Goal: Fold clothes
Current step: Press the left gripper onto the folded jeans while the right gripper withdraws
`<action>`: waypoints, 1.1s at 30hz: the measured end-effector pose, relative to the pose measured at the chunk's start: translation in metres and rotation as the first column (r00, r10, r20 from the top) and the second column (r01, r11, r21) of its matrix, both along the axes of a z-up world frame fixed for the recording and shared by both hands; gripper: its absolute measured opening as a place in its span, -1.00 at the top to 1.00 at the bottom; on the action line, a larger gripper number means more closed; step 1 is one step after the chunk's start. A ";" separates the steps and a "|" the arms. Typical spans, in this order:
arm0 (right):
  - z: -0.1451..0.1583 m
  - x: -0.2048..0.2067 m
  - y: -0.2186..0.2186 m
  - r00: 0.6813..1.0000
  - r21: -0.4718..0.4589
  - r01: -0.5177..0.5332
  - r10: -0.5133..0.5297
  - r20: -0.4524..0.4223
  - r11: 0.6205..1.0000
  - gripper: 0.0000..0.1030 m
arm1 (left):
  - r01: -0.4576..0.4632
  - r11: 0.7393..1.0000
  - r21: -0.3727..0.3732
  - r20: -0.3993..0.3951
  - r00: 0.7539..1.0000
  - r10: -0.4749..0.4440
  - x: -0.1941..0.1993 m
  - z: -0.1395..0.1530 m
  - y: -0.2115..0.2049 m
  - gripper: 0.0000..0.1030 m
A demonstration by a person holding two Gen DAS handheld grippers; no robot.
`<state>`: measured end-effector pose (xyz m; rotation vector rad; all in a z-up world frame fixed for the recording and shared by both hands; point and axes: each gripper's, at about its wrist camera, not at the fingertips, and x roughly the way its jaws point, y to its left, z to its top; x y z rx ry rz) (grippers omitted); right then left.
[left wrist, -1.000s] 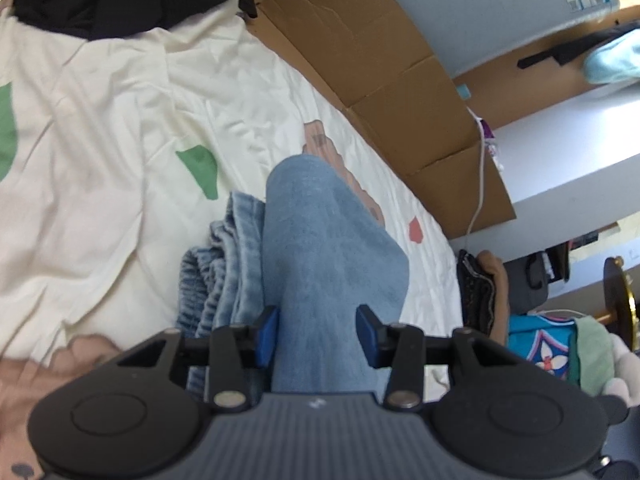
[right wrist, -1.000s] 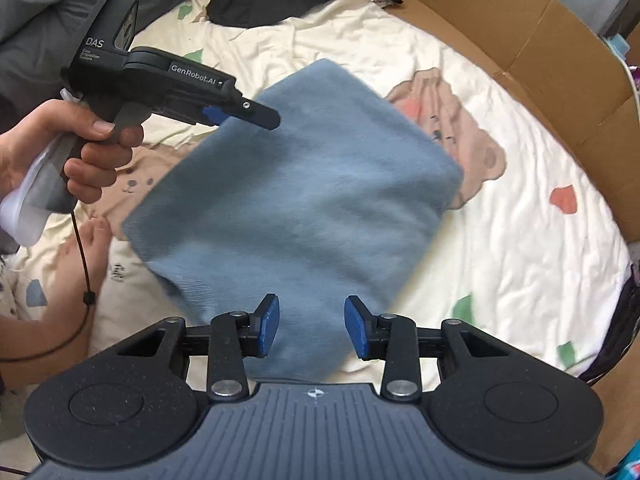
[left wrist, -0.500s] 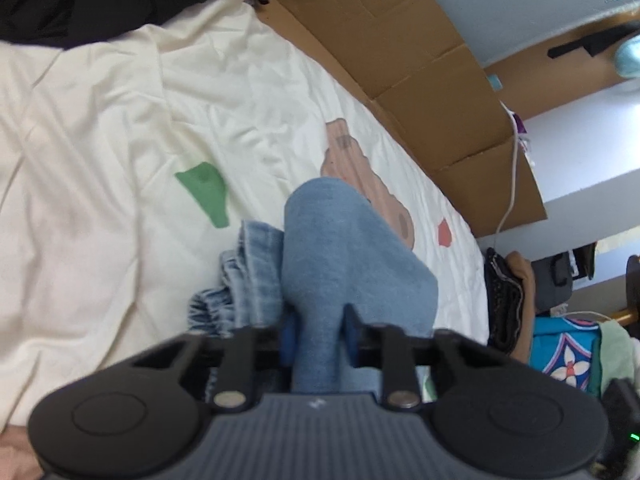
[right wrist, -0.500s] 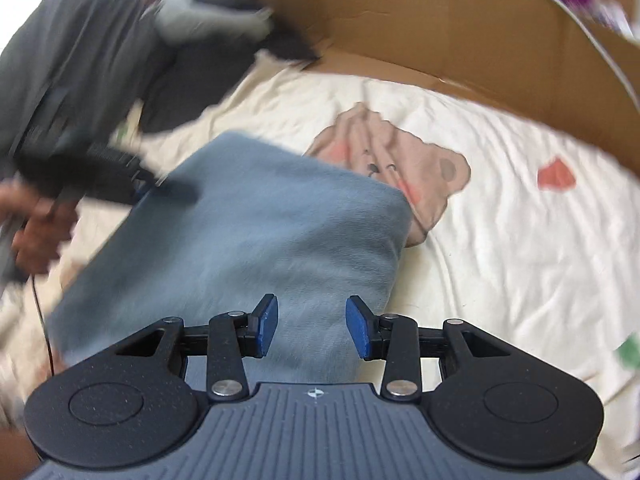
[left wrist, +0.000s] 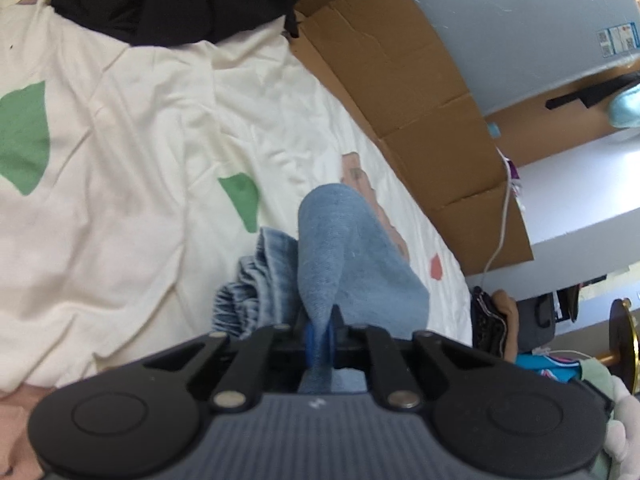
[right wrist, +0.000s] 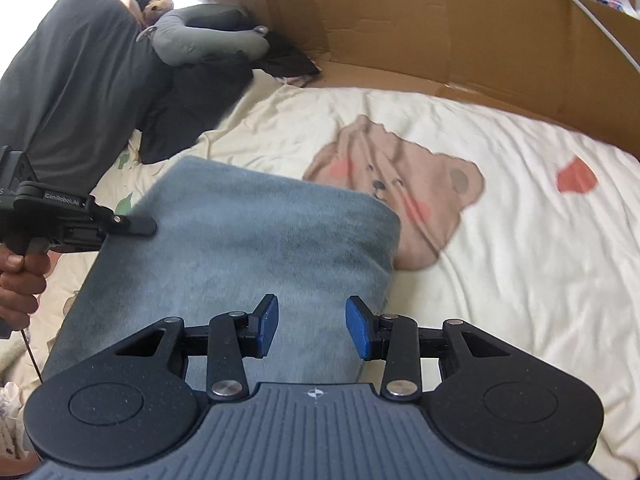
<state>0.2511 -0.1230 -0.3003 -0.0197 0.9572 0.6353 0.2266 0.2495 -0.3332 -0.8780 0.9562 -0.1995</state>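
Left gripper (left wrist: 320,334) is clamped tight on the near edge of the folded blue garment (right wrist: 240,248), pinching a ridge of fabric at lower centre of the left wrist frame. Right gripper (right wrist: 311,330) is spread wide, holding nothing, hovering over the garment's near end at lower centre. Garment lies on the cream bear-print bed sheet (right wrist: 500,240), overlapping the bear's cheek. Gathered denim (left wrist: 256,288) sits just left of it. Black clothing (left wrist: 160,0) is piled upper left; cardboard (right wrist: 460,40) lines the far edge.
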 end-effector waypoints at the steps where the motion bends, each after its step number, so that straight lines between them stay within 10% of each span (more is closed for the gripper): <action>1: -0.002 0.002 0.003 1.000 0.001 -0.002 0.002 -0.002 1.000 0.13 | 0.002 1.000 0.002 -0.001 1.000 -0.002 0.002 -0.003 0.001 0.86; 14: -0.024 -0.015 0.017 0.996 -0.032 -0.045 0.042 -0.077 0.999 0.13 | 0.051 0.998 -0.039 -0.008 0.999 -0.051 0.016 -0.018 0.014 0.79; 22: -0.025 -0.036 0.016 0.987 -0.038 -0.115 0.110 -0.117 0.993 0.13 | 0.073 0.993 0.096 -0.007 0.997 -0.073 -0.023 0.023 0.013 0.66; 27: -0.025 -0.046 0.016 0.979 -0.040 -0.153 0.146 -0.139 0.987 0.13 | 0.120 0.985 0.128 -0.049 0.992 -0.114 -0.042 0.024 0.002 0.13; 33: -0.026 -0.057 0.020 0.958 -0.013 -0.222 0.216 -0.187 0.975 0.32 | 0.155 0.982 0.108 -0.125 0.982 -0.141 -0.055 0.002 -0.010 0.13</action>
